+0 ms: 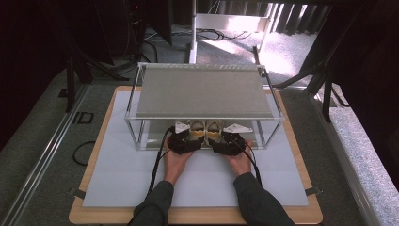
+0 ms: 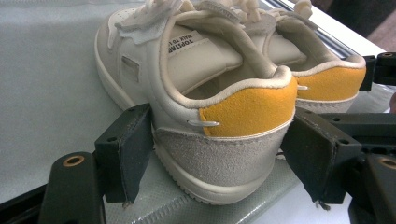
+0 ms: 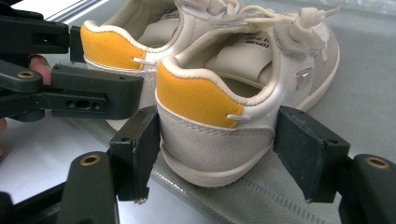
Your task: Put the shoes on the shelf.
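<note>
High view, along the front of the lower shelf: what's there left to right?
Rack's left front post → left gripper → left shoe → right shoe → right gripper → rack's right front post.

- Your grippers work under the rack's upper shelf (image 1: pixel 202 92), so you have little headroom above the shoes.
- The two shoes (image 1: pixel 205 130) stand side by side, and the inner jaws crowd the gap between them.
- The rack's front posts (image 1: pixel 133 134) bound your sides.
- The white mat (image 1: pixel 122 174) behind your hands lies open.
</note>
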Demonstrator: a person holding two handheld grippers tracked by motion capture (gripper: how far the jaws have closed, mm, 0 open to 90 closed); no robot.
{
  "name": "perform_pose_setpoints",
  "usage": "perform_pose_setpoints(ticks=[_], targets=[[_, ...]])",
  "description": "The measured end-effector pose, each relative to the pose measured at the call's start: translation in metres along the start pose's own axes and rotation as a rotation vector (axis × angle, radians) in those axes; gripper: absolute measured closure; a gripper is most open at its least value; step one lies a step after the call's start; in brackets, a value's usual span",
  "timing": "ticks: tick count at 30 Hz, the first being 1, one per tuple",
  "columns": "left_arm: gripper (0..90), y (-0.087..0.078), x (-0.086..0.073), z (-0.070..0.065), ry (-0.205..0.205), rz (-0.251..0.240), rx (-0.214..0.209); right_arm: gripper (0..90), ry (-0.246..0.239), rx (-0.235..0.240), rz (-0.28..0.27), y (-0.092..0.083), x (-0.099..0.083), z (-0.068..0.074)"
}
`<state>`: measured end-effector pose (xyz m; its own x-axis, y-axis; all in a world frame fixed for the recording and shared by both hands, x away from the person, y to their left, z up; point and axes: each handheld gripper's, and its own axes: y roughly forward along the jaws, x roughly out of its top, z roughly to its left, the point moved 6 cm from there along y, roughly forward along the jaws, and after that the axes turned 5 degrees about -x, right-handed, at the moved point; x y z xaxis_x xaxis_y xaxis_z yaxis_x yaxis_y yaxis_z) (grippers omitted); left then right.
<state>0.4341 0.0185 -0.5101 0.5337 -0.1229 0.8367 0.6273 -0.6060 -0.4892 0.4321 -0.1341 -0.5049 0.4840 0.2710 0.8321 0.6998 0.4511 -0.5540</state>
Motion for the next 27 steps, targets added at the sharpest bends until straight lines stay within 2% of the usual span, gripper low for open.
perform_pose_setpoints(ticks=[8, 15, 22, 25, 27], targets=[[26.3, 0.0019, 0.001, 0.0002, -0.006, -0.004, 0.004, 33.4, 0.015, 0.018, -0.003, -0.0018, -0.0018, -0.0017], [26.1, 0.0033, 0.0009, -0.0017, -0.017, -0.01, 0.019, 33.3, 0.001, 0.023, -0.007, -0.0013, -0.0018, -0.0041], [25.5, 0.0029, 0.0009, -0.0005, -0.026, -0.011, 0.006, 33.1, -0.029, 0.022, -0.001, -0.0001, 0.0001, -0.0053], [20.5, 0.0036, -0.0007, 0.0022, -0.048, 0.001, 0.008, 32.5, -0.03, 0.018, 0.001, -0.0005, -0.0002, -0.0054], [17.5, -0.0008, -0.0005, 0.0025, -0.054, -0.008, 0.01, 32.6, -0.037, 0.007, -0.001, -0.0016, -0.0001, -0.0052]])
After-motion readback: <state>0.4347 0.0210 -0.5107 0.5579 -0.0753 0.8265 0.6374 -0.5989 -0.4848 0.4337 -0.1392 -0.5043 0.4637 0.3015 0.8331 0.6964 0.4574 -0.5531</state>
